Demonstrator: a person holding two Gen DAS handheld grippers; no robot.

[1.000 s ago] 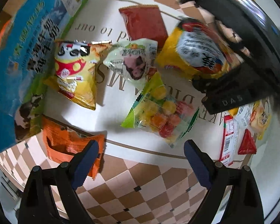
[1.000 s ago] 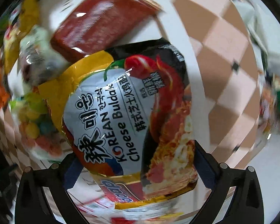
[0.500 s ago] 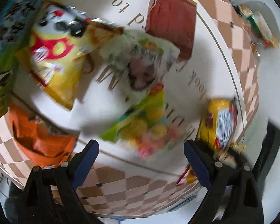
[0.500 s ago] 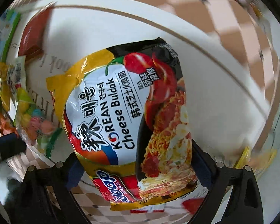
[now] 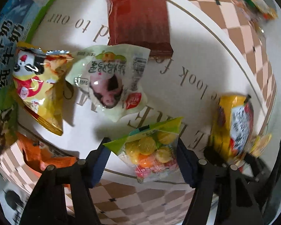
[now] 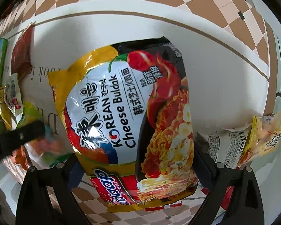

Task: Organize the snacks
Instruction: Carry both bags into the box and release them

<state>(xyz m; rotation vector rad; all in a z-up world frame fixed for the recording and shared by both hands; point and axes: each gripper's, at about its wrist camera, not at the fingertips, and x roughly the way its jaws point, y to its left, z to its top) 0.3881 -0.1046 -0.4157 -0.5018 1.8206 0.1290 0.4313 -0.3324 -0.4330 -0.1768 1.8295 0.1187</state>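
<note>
A clear candy bag (image 5: 149, 150) with a green top and yellow and orange sweets sits between the blue pads of my left gripper (image 5: 141, 161). Its jaws are closing, and both pads touch the bag's edges. In the right wrist view the same bag (image 6: 46, 146) is blurred beside one black finger of the left gripper. My right gripper (image 6: 138, 168) is shut on a yellow and black noodle packet (image 6: 129, 112), gripped across its lower end above the white mat (image 6: 224, 65). That packet (image 5: 234, 127) also shows at the right of the left wrist view.
On the lettered mat (image 5: 196, 56) lie a dark red packet (image 5: 138, 16), a pale green packet (image 5: 108, 80) and a yellow crisp bag (image 5: 35, 86). An orange packet (image 5: 45, 155) and a blue-green box (image 5: 5, 46) sit left. White and yellow packets (image 6: 234, 146) lie right.
My left gripper came down over the candy bag and its jaws narrowed onto it. My right gripper rolled and carried the noodle packet away from the pile to the mat's right side.
</note>
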